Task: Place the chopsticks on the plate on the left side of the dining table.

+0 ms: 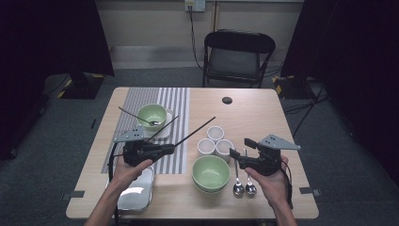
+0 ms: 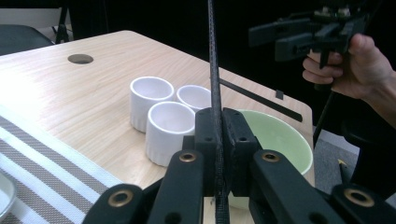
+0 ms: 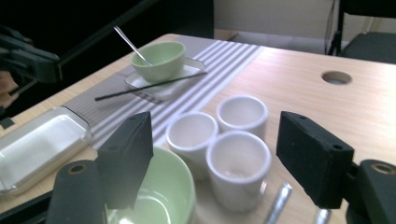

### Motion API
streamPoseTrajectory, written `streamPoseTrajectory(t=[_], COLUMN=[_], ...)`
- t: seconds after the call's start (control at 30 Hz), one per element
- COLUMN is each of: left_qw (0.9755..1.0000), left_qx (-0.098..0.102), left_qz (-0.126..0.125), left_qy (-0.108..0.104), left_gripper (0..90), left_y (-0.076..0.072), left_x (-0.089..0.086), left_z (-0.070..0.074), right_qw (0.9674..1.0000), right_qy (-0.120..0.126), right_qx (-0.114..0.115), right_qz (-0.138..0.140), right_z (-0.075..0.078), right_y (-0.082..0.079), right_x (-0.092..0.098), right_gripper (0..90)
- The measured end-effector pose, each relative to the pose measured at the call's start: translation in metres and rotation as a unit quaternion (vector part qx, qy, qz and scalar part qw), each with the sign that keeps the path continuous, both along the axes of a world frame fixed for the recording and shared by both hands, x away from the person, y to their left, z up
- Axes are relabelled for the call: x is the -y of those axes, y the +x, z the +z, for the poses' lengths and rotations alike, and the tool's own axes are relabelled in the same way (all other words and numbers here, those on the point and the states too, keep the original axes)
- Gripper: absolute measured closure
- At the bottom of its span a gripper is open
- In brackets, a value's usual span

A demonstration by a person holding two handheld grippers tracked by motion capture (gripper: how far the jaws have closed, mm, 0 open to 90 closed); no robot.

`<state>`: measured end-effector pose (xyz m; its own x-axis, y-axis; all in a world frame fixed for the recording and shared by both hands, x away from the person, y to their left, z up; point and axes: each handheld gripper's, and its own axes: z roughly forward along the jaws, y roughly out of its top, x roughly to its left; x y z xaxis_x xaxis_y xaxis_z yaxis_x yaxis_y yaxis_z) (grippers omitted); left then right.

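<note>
Left gripper (image 1: pixel 173 149) clamps a black chopstick (image 1: pixel 195 131); right gripper (image 1: pixel 239 149) gapes, holding nothing.
Chopstick angles over three white cups (image 1: pixel 215 141); green bowl (image 1: pixel 211 173) and two spoons (image 1: pixel 243 184) lie near.

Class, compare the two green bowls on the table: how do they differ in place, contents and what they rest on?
The far green bowl sits on a white plate on the striped mat; the near green bowl rests on the bare wood. The far bowl holds a spoon; the near bowl is empty. The near one looks wider. Both are pale green and upright.
</note>
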<state>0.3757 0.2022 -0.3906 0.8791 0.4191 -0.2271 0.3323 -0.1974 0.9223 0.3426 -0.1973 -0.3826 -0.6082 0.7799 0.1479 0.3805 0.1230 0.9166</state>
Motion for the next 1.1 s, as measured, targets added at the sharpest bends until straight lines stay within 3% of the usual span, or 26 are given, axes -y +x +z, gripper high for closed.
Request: streamPoseTrajectory(t=[0.43,0.47,0.73,1.0,1.03,1.1], left_qw=[0.9997,0.9997,0.9993,0.9979,0.9979,0.9974], left_qx=[0.007,0.006,0.003,0.0,-0.006,-0.007], left_qz=[0.024,0.025,0.036,0.06,0.063,0.067], left_qy=[0.006,0.0,0.009,0.025,0.015,0.027], left_gripper=[85.8,85.9,85.9,85.9,85.9,85.9], left_y=[0.015,0.016,0.026,0.041,0.046,0.05], left_x=[-0.016,-0.017,-0.024,-0.032,-0.035,-0.036], left_z=[0.013,0.012,0.012,0.008,0.008,0.008], right_qw=[0.9974,0.997,0.9928,0.9888,0.9884,0.9874], right_qy=[-0.027,-0.03,-0.039,-0.04,-0.04,-0.042], right_qx=[-0.028,-0.033,-0.047,-0.074,-0.076,-0.082], right_qz=[-0.061,-0.064,-0.103,-0.124,-0.125,-0.129], right_z=[-0.028,-0.029,-0.044,-0.058,-0.059,-0.063], right_y=[-0.01,-0.011,-0.017,-0.015,-0.015,-0.013], right_x=[0.045,0.049,0.083,0.1,0.102,0.105], right_gripper=[26.2,26.2,26.1,25.9,25.9,25.9])
